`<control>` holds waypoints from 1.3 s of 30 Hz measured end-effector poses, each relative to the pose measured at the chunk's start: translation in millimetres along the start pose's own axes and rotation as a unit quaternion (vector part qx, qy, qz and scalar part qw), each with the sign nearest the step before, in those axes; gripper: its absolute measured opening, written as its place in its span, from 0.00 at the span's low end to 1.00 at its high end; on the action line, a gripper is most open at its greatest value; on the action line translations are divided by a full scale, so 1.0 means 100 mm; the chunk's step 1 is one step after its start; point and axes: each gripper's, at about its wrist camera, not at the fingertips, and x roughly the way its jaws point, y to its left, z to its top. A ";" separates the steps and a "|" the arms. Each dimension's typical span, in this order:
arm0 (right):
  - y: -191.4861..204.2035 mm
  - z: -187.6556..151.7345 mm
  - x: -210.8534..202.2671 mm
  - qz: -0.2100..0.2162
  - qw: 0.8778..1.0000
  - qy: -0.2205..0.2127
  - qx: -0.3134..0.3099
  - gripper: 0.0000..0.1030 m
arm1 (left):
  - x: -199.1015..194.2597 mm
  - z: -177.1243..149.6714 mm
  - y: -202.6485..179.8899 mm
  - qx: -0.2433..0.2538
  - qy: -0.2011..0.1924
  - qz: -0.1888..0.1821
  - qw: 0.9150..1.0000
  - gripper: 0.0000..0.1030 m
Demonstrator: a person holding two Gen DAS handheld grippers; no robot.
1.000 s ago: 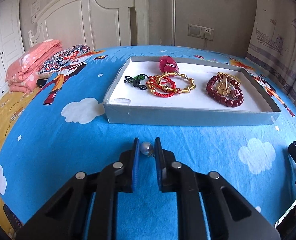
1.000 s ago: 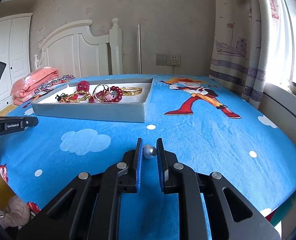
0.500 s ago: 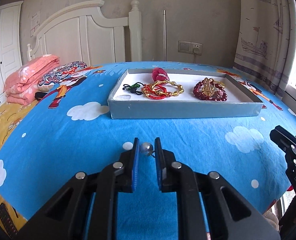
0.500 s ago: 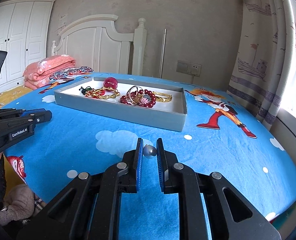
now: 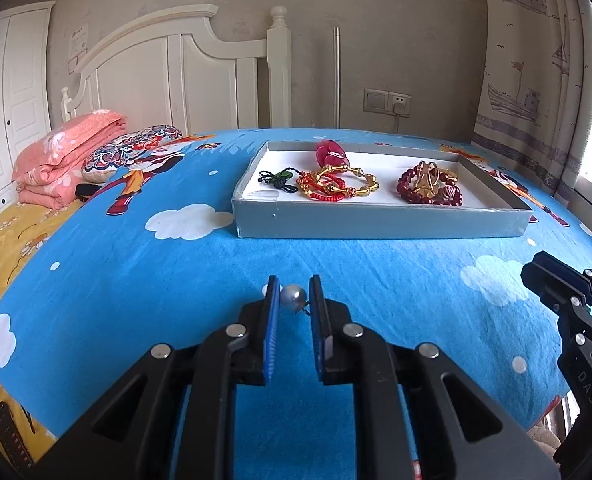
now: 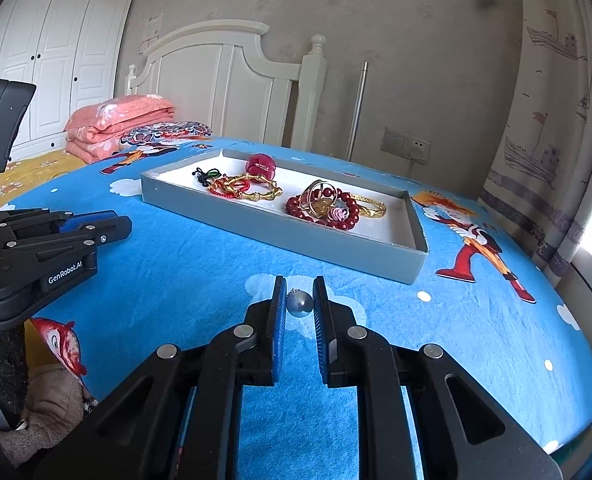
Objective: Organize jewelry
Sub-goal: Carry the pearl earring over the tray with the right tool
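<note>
Over a bed's blue cartoon-print sheet (image 5: 335, 256), your left gripper (image 5: 294, 300) pinches a small silver-grey pearl earring (image 5: 292, 297) between its blue pads, while your right gripper (image 6: 299, 300) is clamped on a matching silver-blue pearl earring with a short chain (image 6: 299, 303). The shallow grey cardboard tray with a white floor (image 6: 280, 228) lies farther off, holding a gold bamboo-link bangle (image 5: 345, 182) and a dark red bead bracelet (image 5: 429, 192). Carry both pearls level over the near wall, pick the bare white patch at the tray's right end, lower close, then release gently so neither rolls.
</note>
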 end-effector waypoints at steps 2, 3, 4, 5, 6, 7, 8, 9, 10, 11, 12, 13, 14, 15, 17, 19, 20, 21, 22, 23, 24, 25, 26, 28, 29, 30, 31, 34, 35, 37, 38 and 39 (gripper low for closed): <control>0.00 0.01 0.03 0.001 1.000 0.003 0.002 0.14 | 0.00 0.00 0.01 -0.002 -0.001 0.001 1.000 0.14; 0.00 0.02 0.04 0.002 1.000 0.005 0.003 0.14 | 0.00 0.00 0.01 -0.004 -0.001 0.002 1.000 0.14; 0.00 0.03 0.05 0.002 1.000 0.006 0.006 0.14 | 0.00 0.00 0.02 -0.006 -0.002 0.003 1.000 0.14; -0.01 0.03 0.06 0.003 1.000 0.007 0.008 0.14 | -0.01 0.00 0.02 -0.008 -0.003 0.005 1.000 0.14; -0.01 0.04 0.07 0.003 1.000 0.007 0.009 0.14 | -0.01 0.01 0.03 -0.009 -0.004 0.005 1.000 0.14; 0.00 0.05 0.07 0.003 1.000 0.007 0.009 0.14 | -0.01 0.02 0.03 -0.011 -0.005 0.006 1.000 0.14; 0.00 0.06 0.08 0.003 1.000 0.007 0.009 0.14 | -0.01 0.02 0.03 -0.012 -0.006 0.008 1.000 0.14; 0.00 0.07 0.08 0.003 1.000 0.007 0.009 0.14 | -0.01 0.03 0.04 -0.013 -0.006 0.009 1.000 0.14; 0.00 0.08 0.09 0.002 1.000 0.007 0.009 0.14 | -0.01 0.04 0.04 -0.015 -0.006 0.010 1.000 0.14; 0.00 0.09 0.09 0.002 1.000 0.006 0.010 0.14 | -0.01 0.06 0.05 -0.017 -0.005 0.011 1.000 0.14; -0.01 0.11 0.09 0.002 1.000 0.005 0.011 0.14 | 0.00 0.08 0.05 -0.018 -0.005 0.011 1.000 0.14; -0.01 0.14 0.10 0.001 1.000 0.004 0.012 0.14 | 0.00 0.10 0.06 -0.019 -0.007 0.013 1.000 0.14; -0.02 0.16 0.10 0.001 1.000 0.003 0.014 0.14 | -0.01 0.12 0.06 -0.019 -0.009 0.015 1.000 0.14; -0.02 0.19 0.10 0.001 1.000 0.002 0.015 0.14 | -0.01 0.14 0.06 -0.019 -0.010 0.015 1.000 0.14; -0.02 0.24 0.11 0.001 1.000 -0.001 0.016 0.14 | -0.02 0.18 0.06 -0.017 -0.013 0.017 1.000 0.14; 0.00 0.28 0.12 0.001 1.000 -0.003 0.014 0.14 | -0.03 0.22 0.05 -0.013 -0.017 0.020 1.000 0.14; 0.01 0.30 0.13 0.002 1.000 -0.003 0.013 0.14 | -0.04 0.24 0.04 -0.012 -0.018 0.021 1.000 0.14; 0.01 0.32 0.13 0.002 1.000 -0.004 0.013 0.14 | -0.04 0.27 0.03 -0.010 -0.020 0.021 1.000 0.14; 0.01 0.35 0.14 0.002 1.000 -0.004 0.013 0.14 | -0.05 0.30 0.03 -0.009 -0.021 0.021 1.000 0.14; 0.00 0.38 0.14 0.001 1.000 -0.005 0.013 0.14 | -0.05 0.32 0.02 -0.007 -0.022 0.021 0.999 0.14; 0.00 0.41 0.15 0.001 1.000 -0.006 0.012 0.14 | -0.05 0.36 0.00 -0.004 -0.023 0.022 0.999 0.14; 0.00 0.45 0.15 0.000 1.000 -0.008 0.011 0.14 | -0.05 0.40 0.00 -0.001 -0.025 0.022 0.999 0.14; -0.01 0.49 0.16 -0.002 1.000 -0.010 0.009 0.14 | -0.05 0.45 -0.01 0.000 -0.027 0.023 0.999 0.14; -0.03 0.59 0.17 -0.006 1.000 -0.018 0.007 0.14 | -0.03 0.56 -0.02 0.002 -0.031 0.023 0.999 0.14; -0.05 0.64 0.18 -0.007 1.000 -0.021 0.009 0.14 | -0.02 0.62 -0.03 0.001 -0.034 0.024 0.999 0.14; -0.08 0.69 0.20 -0.007 1.000 -0.023 0.012 0.14 | -0.01 0.67 -0.04 0.003 -0.037 0.025 0.999 0.14; -0.11 0.73 0.22 -0.008 1.000 -0.024 0.016 0.14 | 0.01 0.72 -0.05 0.004 -0.039 0.026 0.999 0.14; -0.20 0.86 0.30 -0.009 0.999 -0.023 0.027 0.14 | 0.08 0.86 -0.08 0.007 -0.039 0.025 0.999 0.14; -0.23 0.90 0.33 -0.010 0.999 -0.022 0.031 0.14 | 0.10 0.90 -0.10 0.010 -0.040 0.025 0.999 0.14; -0.29 0.97 0.39 -0.011 0.999 -0.021 0.039 0.14 | 0.15 0.98 -0.13 0.015 -0.042 0.025 0.999 0.14; -0.31 1.00 0.43 -0.012 0.999 -0.020 0.042 0.14 | 0.18 1.02 -0.15 0.016 -0.043 0.026 0.999 0.14; -0.33 1.03 0.46 -0.014 0.999 -0.018 0.045 0.14 | 0.22 1.06 -0.16 0.016 -0.043 0.026 0.999 0.14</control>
